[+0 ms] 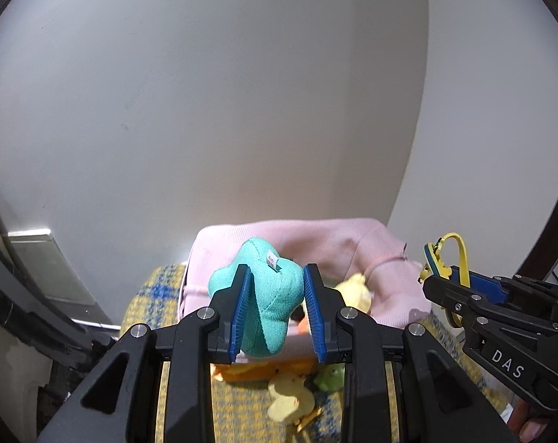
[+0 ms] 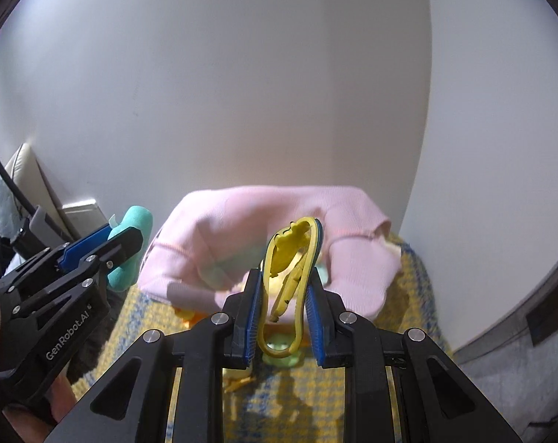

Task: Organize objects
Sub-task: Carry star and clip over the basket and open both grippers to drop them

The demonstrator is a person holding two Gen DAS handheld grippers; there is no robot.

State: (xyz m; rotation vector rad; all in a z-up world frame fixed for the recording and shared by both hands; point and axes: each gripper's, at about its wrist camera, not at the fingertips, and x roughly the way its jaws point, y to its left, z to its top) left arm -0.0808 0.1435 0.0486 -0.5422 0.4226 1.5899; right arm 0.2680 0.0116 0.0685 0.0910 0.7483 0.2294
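Note:
My left gripper (image 1: 276, 277) is shut on a teal plush toy (image 1: 266, 295) and holds it up in front of a pink fabric bin (image 1: 334, 243). My right gripper (image 2: 284, 277) is shut on a yellow loop-shaped toy with a dark edge (image 2: 290, 254), held above the same bin (image 2: 242, 214). In the left wrist view the right gripper (image 1: 445, 277) shows at the right with the yellow toy (image 1: 445, 254). In the right wrist view the left gripper (image 2: 124, 236) shows at the left with the teal plush (image 2: 131, 247).
The bin stands on a yellow and blue woven cloth (image 1: 157, 295) against a white wall. Yellow duck toys (image 1: 290, 395), a green toy (image 1: 330, 374) and an orange piece (image 1: 264, 371) lie on the cloth below the left gripper. Another yellow toy (image 1: 356, 288) lies in the bin.

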